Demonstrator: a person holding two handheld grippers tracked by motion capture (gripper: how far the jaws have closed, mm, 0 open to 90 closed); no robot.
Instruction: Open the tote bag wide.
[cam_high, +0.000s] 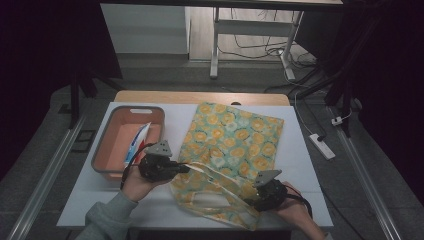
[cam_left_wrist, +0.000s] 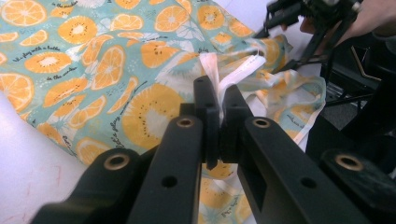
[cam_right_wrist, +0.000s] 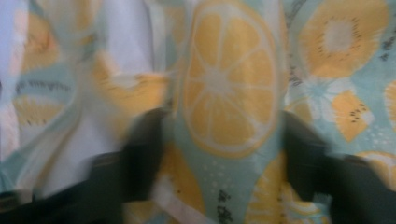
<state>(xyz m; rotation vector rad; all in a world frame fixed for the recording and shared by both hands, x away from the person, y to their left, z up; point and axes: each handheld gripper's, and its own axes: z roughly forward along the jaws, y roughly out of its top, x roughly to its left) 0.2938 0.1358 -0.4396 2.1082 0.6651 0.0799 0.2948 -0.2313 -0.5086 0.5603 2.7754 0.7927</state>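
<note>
A cloth bag (cam_high: 235, 140) printed with orange and kiwi slices lies flat on the white table (cam_high: 300, 165), its handles toward the near edge. My left gripper (cam_high: 186, 167) is at the bag's near left corner. In the left gripper view it is shut on the bag's white-lined strap (cam_left_wrist: 229, 77), which sticks up between the jaws. My right gripper (cam_high: 250, 202) is at the bag's near right corner. In the blurred right gripper view its jaws stand wide apart, with a strip of the printed cloth (cam_right_wrist: 224, 93) lying between them.
A pink basin (cam_high: 107, 135) stands on the table's left side with a white, red and blue tube (cam_high: 137, 142) inside. A white power strip (cam_high: 322, 146) lies on the floor to the right. A desk frame stands behind the table.
</note>
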